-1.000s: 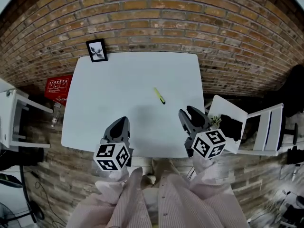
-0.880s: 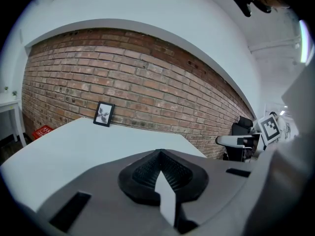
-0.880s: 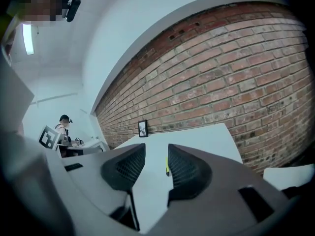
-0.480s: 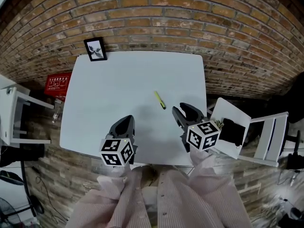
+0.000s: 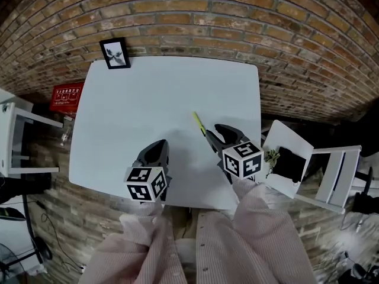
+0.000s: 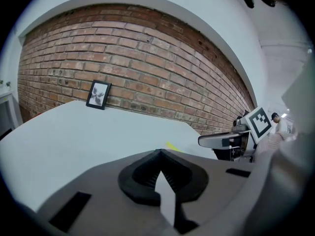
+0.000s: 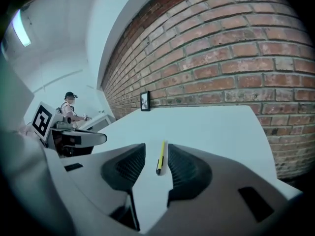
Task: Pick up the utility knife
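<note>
My right gripper (image 5: pixel 214 132) has its jaws partly apart. The slim yellow utility knife with a dark tip (image 7: pixel 160 157) lies flat on the white table (image 5: pixel 148 99) just past them at 12 o'clock, lined up with the gap. I'd go forward and low, straddle its middle, then close. My left gripper (image 6: pixel 158 152) is closed on nothing. No brand reads on the knife; print on the red sign (image 5: pixel 66 96) at 9 o'clock is too small.

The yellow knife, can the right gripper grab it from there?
Probably yes. The right gripper has its fingers apart, and the utility knife lies on the table just ahead, lined up with the gap. Nothing stands between them.
</note>
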A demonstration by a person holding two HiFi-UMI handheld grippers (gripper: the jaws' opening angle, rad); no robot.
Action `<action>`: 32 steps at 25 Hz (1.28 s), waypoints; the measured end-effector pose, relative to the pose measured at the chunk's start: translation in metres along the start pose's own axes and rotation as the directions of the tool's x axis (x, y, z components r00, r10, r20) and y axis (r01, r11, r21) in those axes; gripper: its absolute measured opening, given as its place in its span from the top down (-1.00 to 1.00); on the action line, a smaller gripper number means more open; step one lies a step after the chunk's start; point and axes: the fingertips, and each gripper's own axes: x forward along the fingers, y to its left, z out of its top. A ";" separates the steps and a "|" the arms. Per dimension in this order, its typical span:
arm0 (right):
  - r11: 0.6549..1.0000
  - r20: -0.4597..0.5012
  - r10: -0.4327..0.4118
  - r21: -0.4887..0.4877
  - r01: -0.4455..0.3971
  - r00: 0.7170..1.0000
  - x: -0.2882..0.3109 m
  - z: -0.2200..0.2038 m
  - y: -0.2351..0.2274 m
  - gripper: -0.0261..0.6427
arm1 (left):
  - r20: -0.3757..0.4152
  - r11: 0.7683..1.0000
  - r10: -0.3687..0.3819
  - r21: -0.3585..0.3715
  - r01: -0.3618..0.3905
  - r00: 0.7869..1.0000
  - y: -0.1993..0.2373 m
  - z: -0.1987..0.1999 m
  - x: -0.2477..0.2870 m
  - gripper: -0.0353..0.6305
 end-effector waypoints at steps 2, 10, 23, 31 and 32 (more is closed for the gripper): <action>1.000 -0.031 -0.002 -0.012 0.001 1.000 0.009 -0.003 -0.001 0.49 | -0.008 1.000 -0.008 -0.004 0.008 1.000 0.002 0.000 0.007 0.91; 0.998 -0.143 -0.032 -0.066 0.023 0.989 0.043 -0.016 -0.005 0.49 | -0.035 0.999 -0.039 -0.028 0.038 0.999 0.001 -0.006 0.029 0.91; 0.991 -0.262 -0.066 -0.130 0.033 0.963 0.062 -0.036 -0.004 0.55 | -0.042 0.998 -0.051 -0.051 0.049 0.998 0.000 -0.008 0.042 0.91; 0.976 -0.284 -0.109 -0.213 0.048 0.952 0.065 -0.040 -0.004 0.71 | -0.040 0.997 -0.043 -0.060 0.041 0.998 0.004 -0.009 0.041 0.91; 0.975 -0.285 -0.113 -0.218 0.051 0.952 0.065 -0.040 -0.004 0.73 | -0.039 0.997 -0.043 -0.061 0.041 0.998 0.004 -0.009 0.040 0.91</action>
